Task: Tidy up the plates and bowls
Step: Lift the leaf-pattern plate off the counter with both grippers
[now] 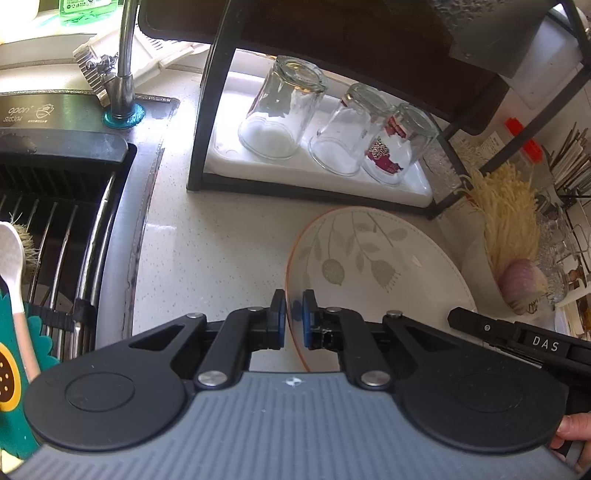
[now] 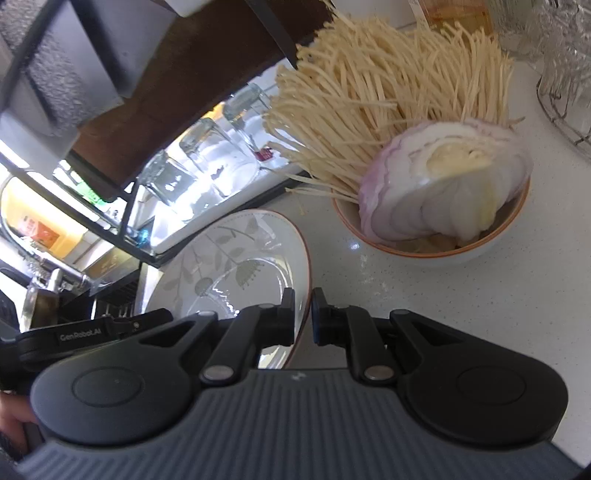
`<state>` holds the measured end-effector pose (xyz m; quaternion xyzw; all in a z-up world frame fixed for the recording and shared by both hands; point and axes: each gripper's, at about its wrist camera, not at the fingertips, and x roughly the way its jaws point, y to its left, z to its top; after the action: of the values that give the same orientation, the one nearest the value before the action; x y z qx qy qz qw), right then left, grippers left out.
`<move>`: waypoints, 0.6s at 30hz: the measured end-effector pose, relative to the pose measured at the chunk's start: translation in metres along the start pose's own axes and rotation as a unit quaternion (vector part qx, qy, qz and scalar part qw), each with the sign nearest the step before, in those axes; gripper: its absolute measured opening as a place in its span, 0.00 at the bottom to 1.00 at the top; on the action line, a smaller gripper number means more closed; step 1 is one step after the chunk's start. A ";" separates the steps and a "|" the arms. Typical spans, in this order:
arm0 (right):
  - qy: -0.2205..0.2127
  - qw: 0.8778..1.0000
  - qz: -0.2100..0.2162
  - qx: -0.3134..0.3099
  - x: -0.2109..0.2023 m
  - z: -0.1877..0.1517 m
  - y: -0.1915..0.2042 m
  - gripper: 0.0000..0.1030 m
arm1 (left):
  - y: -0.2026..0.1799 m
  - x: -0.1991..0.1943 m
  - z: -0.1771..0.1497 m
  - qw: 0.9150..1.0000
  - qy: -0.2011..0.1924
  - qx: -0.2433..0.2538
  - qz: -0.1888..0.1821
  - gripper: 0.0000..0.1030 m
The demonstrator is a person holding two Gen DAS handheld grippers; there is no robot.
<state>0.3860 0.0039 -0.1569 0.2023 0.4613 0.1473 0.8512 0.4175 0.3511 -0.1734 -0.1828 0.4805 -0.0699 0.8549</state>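
Three clear glasses [image 1: 282, 107] stand upside down on a white tray [image 1: 413, 188] under a dark metal rack [image 1: 201, 122] on the speckled worktop [image 1: 207, 240]. A chrome tap [image 1: 125, 70] rises beside the sink [image 1: 122, 229], which holds a wire rack [image 1: 62, 236]. A white spoon [image 1: 13, 266] shows at the left edge; a green bottle [image 1: 86, 9] stands behind.

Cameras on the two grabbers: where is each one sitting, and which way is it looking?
Left wrist: rides on the left gripper, looking down past the sink and glasses; the gripper pinches the plate rim; a fingertip shows.
Right wrist: rides on the right gripper, looking down at the bowl of noodles and onion; a hand shows.
Shared: the plate, glasses, bowl.
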 end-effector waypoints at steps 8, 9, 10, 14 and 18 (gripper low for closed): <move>-0.021 1.000 0.019 0.000 -0.028 -0.007 -0.002 0.12 | -0.013 -0.027 -0.010 1.000 -0.010 0.011 -0.007 0.10; -0.026 0.999 0.023 -0.001 -0.033 -0.009 -0.001 0.12 | -0.015 -0.031 -0.012 1.000 -0.013 0.012 -0.009 0.10; -0.029 0.999 0.025 -0.001 -0.037 -0.009 -0.001 0.12 | -0.016 -0.035 -0.014 1.000 -0.015 0.013 -0.011 0.10; -0.038 0.999 0.032 -0.021 -0.054 -0.016 0.000 0.12 | -0.022 -0.045 -0.024 1.000 -0.019 0.018 -0.015 0.10; -0.041 0.998 0.030 -0.039 -0.068 -0.027 -0.001 0.12 | -0.025 -0.051 -0.038 0.999 -0.017 0.018 -0.024 0.10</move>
<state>0.3276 -0.0213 -0.1214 0.1881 0.4134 0.1822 0.8721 0.3601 0.3339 -0.1416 -0.1803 0.4605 -0.0957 0.8639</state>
